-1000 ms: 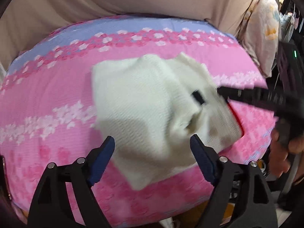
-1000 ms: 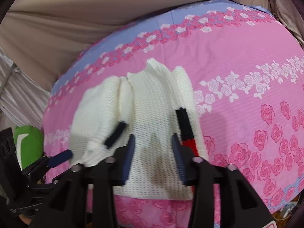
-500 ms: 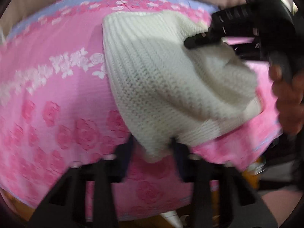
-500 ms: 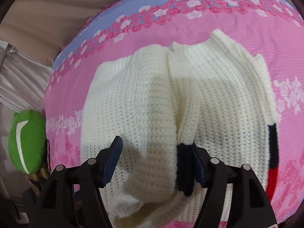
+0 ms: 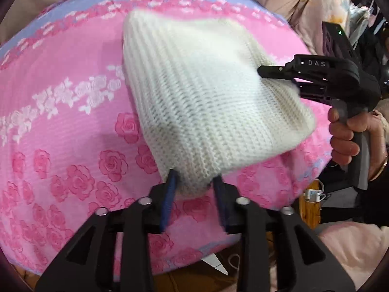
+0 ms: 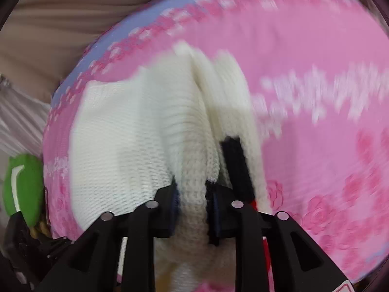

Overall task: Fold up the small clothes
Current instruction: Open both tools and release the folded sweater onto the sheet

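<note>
Now, left gripper (image 5: 194, 189): your blue pads had closed on the near corner of the cream knit sweater (image 5: 201, 97); a second before they stood wide apart with the cloth loose between them.
Right gripper (image 6: 193, 204): your jaws had pinched a bunched fold of the sweater (image 6: 136, 141) between them; half a second earlier they stood wide around it.
Sweater: it lay on the pink rose-print bedspread (image 5: 60, 126), its near part lifted off the cover at both grips. In the left wrist view it ran from 6 o'clock up toward 12 o'clock, closer and larger than a second before.
Trim: a black band (image 6: 234, 163) showed at 3 o'clock of your right jaws, a sliver of red below it.
Right hand (image 5: 345, 136): it held the gripper handle at 3 o'clock in the left wrist view.
Green object (image 6: 23, 187): it sat at 9 o'clock off the bed edge, as before.
Blur: the right wrist view was smeared, unlike the earlier frames.
</note>
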{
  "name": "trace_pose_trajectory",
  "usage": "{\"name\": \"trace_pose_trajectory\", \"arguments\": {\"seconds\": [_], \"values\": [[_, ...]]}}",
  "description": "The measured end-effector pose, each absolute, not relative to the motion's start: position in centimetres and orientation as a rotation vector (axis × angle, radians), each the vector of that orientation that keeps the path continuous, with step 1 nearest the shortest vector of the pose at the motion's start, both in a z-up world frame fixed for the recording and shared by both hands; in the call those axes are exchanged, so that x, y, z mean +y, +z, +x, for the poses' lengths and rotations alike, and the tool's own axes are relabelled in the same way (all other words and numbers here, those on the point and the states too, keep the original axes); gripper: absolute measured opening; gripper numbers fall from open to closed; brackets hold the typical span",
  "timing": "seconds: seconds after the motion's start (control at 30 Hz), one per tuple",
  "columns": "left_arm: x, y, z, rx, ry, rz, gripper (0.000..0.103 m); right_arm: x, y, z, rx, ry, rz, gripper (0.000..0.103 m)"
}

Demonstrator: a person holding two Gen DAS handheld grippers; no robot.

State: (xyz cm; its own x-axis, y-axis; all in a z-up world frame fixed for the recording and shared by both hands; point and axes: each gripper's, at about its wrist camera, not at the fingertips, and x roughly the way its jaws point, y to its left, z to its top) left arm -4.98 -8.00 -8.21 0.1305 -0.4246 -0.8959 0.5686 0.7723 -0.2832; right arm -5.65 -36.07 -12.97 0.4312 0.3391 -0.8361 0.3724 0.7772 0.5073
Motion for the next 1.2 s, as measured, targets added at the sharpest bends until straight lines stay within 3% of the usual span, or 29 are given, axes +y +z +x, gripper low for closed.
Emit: {"name": "trace_pose_trajectory", "arguments": {"seconds": [0.13,0.2,0.3,0.4,0.43,0.47,0.57,0.67,0.8,0.93,1.03,1.2], "values": [[-6.2,-4.7,-4.7,1.174,-0.695,0.068,0.062,-36.1,-9.7,-6.3,1.104,-0.003,0.693,0.037],[-5.4,-3.6,-4.1,1.144,-0.659,0.035,0.067,-35.8,-8.9,-6.7,1.099,0.011,0.659,0.052],[-4.8,-3.2,-2.5,1.130,-0.581,-0.009,0.068,-34.9,-9.8,-7.1,1.127,0.016,0.655,0.061],[-4.8,-3.0,-1.3,1.140,-0.535,-0.049,0.068,-34.0,-11.8,-6.8,1.168,0.000,0.688,0.060],[-5.0,-2.9,-1.2,1.135,-0.531,-0.056,0.068,-33.7,-11.8,-6.7,1.165,0.002,0.690,0.054],[-5.4,-2.9,-1.1,1.128,-0.534,-0.052,0.068,-33.5,-11.3,-6.6,1.158,0.008,0.690,0.027],[-6.4,-2.7,-1.2,1.109,-0.541,-0.004,0.068,-34.5,-6.8,-7.0,1.011,0.039,0.700,0.021],[-8.1,-3.7,-1.2,1.128,-0.536,0.042,0.068,-36.7,-5.0,-7.9,0.954,0.011,0.673,0.021],[-9.2,-4.6,-1.2,1.170,-0.519,0.065,0.068,-37.4,-12.4,-7.4,1.183,-0.048,0.565,0.024],[-9.6,-4.8,-1.2,1.169,-0.511,0.082,0.068,-37.6,-9.1,-8.4,1.081,-0.064,0.602,0.033],[-9.7,-4.8,-1.2,1.171,-0.507,0.094,0.068,-37.4,-7.0,-9.9,1.068,-0.060,0.562,0.033],[-9.8,-5.6,-1.3,1.201,-0.509,0.094,0.070,-36.4,-8.1,-12.9,1.111,0.002,0.669,0.045]]}}
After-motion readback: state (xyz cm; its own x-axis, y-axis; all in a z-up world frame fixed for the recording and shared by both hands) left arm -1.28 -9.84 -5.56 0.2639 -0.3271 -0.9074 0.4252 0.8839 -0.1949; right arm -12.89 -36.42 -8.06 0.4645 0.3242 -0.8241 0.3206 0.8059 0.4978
